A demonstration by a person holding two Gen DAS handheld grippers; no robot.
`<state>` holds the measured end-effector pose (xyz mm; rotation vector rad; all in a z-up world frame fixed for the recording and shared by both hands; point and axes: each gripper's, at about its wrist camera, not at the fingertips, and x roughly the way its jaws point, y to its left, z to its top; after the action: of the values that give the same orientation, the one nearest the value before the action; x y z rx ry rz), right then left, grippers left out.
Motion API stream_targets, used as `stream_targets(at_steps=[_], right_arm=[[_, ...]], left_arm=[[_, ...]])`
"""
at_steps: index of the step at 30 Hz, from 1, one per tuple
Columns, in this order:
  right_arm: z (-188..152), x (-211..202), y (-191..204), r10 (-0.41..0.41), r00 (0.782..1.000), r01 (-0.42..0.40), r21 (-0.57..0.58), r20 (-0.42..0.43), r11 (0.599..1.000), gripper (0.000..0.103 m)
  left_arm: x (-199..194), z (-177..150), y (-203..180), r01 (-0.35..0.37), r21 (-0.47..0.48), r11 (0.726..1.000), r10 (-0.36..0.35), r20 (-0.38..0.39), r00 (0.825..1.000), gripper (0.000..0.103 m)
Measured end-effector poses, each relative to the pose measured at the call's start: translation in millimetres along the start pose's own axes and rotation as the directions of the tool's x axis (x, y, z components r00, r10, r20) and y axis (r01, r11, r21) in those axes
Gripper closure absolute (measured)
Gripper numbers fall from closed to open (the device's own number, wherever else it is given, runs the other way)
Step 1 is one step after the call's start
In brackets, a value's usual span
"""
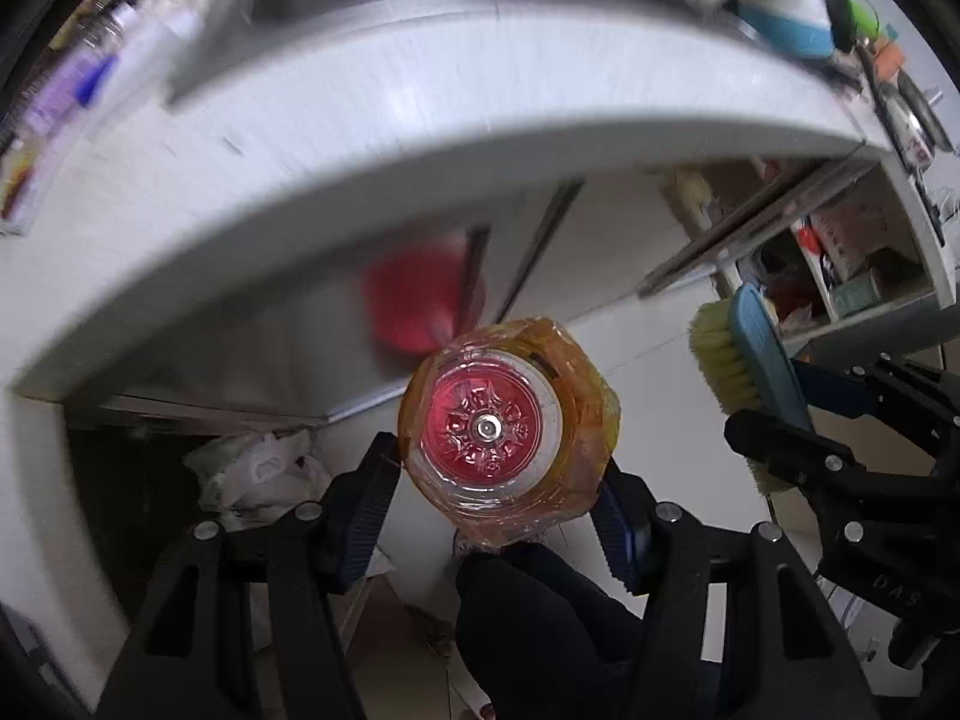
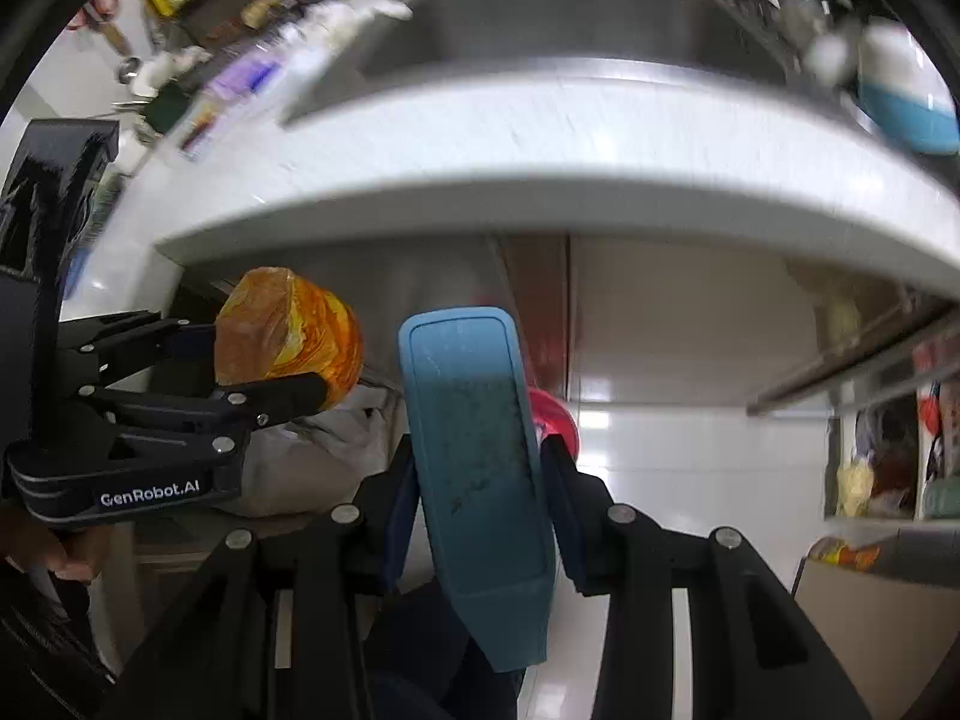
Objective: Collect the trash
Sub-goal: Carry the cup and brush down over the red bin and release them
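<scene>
Left wrist view showed the left tool (image 1: 498,480) clamped on an orange-wrapped plastic bottle (image 1: 510,426), held end-on in the air below the white table (image 1: 420,138) edge. The crinkled wrapper could let the bottle slip. The right tool (image 2: 480,492) was closed on a blue scrub brush (image 2: 474,444), which could foul the bottle, as the two sat near each other.

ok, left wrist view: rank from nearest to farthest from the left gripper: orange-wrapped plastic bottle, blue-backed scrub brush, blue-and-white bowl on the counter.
1. Orange-wrapped plastic bottle: clamped in the left gripper.
2. Blue-backed scrub brush: to the right, held by the right gripper.
3. Blue-and-white bowl: upper right, on the white counter.
</scene>
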<state>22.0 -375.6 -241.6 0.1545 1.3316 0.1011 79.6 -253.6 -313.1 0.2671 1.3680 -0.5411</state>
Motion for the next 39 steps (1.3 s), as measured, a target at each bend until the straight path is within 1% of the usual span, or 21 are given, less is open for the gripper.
stream_targets(at_steps=[5, 7, 8, 10, 12, 14, 15, 17, 18, 21, 23, 24, 27, 28, 31, 33, 35, 37, 39], right_arm=[[-8.5, 57.9, -21.9, -0.003, 1.0, 0.003, 0.018, -0.026, 1.0, 0.065], [-13.1, 84.4, -34.4, 0.012, 1.0, -0.011, 0.032, -0.029, 0.999, 0.065], [-17.0, 94.5, -39.0, 0.018, 0.999, -0.017, 0.035, -0.03, 0.999, 0.065], [-20.0, 124.7, -48.7, 0.015, 0.999, -0.014, 0.035, -0.035, 0.999, 0.065], [-22.4, 156.2, -58.5, 0.026, 0.998, -0.024, 0.04, -0.054, 0.999, 0.065], [-26.9, 183.8, -66.6, 0.016, 0.998, -0.014, 0.032, -0.056, 0.999, 0.065], [-30.8, 192.0, -67.3, 0.013, 0.998, -0.011, 0.033, -0.055, 0.999, 0.065], [-34.4, 213.5, -70.3, -0.002, 0.998, 0.004, 0.033, -0.057, 0.999, 0.065], [-35.5, 225.6, -72.4, 0.004, 0.998, -0.002, 0.033, -0.062, 0.999, 0.065], [-40.4, 260.8, -74.9, 0.014, 0.996, -0.01, 0.041, -0.085, 0.999, 0.065], [-42.8, 282.0, -79.2, 0.021, 0.996, -0.017, 0.044, -0.088, 0.999, 0.065], [-39.1, 287.1, -74.6, 0.018, 0.996, -0.014, 0.042, -0.089, 0.999, 0.065], [-38.6, 313.3, -78.5, 0.026, 0.994, -0.021, 0.053, -0.103, 0.998, 0.065], [-37.5, 319.7, -78.1, 0.038, 0.995, -0.034, 0.051, -0.09, 0.998, 0.065], [-40.3, 337.7, -79.8, 0.045, 0.994, -0.038, 0.064, -0.103, 0.997, 0.065], [-51.5, 340.9, -80.4, 0.06, 0.991, -0.052, 0.072, -0.118, 0.996, 0.065], [-58.4, 344.2, -81.1, 0.062, 0.99, -0.054, 0.066, -0.128, 0.996, 0.065], [-63.5, 343.5, -84.7, 0.068, 0.99, -0.059, 0.076, -0.124, 0.995, 0.064], [-63.4, 343.6, -81.8, 0.064, 0.991, -0.057, 0.061, -0.117, 0.997, 0.063]], left_arm=[[71.5, -3.8, -3.3, 0.015, -0.002, 1.0, -0.015, -0.032, 0.999, 0.045], [101.3, -3.5, -2.4, 0.029, -0.015, 0.999, -0.03, -0.047, 0.998, 0.045], [122.6, -4.3, -1.9, 0.035, -0.023, 0.999, -0.036, -0.063, 0.997, 0.045], [149.5, -6.9, -1.4, 0.021, -0.019, 1.0, -0.022, -0.074, 0.997, 0.045], [181.9, -9.4, 2.5, 0.018, -0.024, 1.0, -0.02, -0.102, 0.995, 0.044], [211.6, -15.9, 8.1, 0.017, -0.04, 0.999, -0.022, -0.136, 0.99, 0.044], [222.7, -19.4, 10.5, 0.016, -0.052, 0.999, -0.024, -0.146, 0.989, 0.044], [244.0, -26.7, 14.7, 0.041, -0.07, 0.997, -0.052, -0.149, 0.988, 0.044], [254.8, -29.2, 16.2, 0.049, -0.077, 0.996, -0.06, -0.156, 0.986, 0.044], [284.1, -36.1, 16.6, 0.05, -0.067, 0.997, -0.06, -0.156, 0.986, 0.044], [299.0, -36.4, 15.0, 0.038, -0.049, 0.998, -0.045, -0.141, 0.989, 0.044], [305.2, -34.8, 14.8, 0.033, -0.045, 0.998, -0.039, -0.141, 0.989, 0.044], [325.3, -32.8, 18.3, 0.03, -0.011, 0.999, -0.032, -0.147, 0.989, 0.044], [329.6, -32.2, 18.5, 0.027, -0.004, 1.0, -0.027, -0.145, 0.989, 0.044], [340.5, -30.5, 21.8, 0.036, -0.006, 0.999, -0.036, -0.137, 0.99, 0.044], [345.7, -29.7, 22.1, 0.057, 0.007, 0.998, -0.055, -0.14, 0.989, 0.044], [351.1, -31.9, 24.6, 0.046, 0.005, 0.999, -0.045, -0.154, 0.987, 0.044], [350.5, -34.4, 25.7, 0.04, 0.004, 0.999, -0.039, -0.149, 0.988, 0.044], [346.6, -35.5, 31.9, 0.023, -0.041, 0.999, -0.029, -0.135, 0.99, 0.044]])
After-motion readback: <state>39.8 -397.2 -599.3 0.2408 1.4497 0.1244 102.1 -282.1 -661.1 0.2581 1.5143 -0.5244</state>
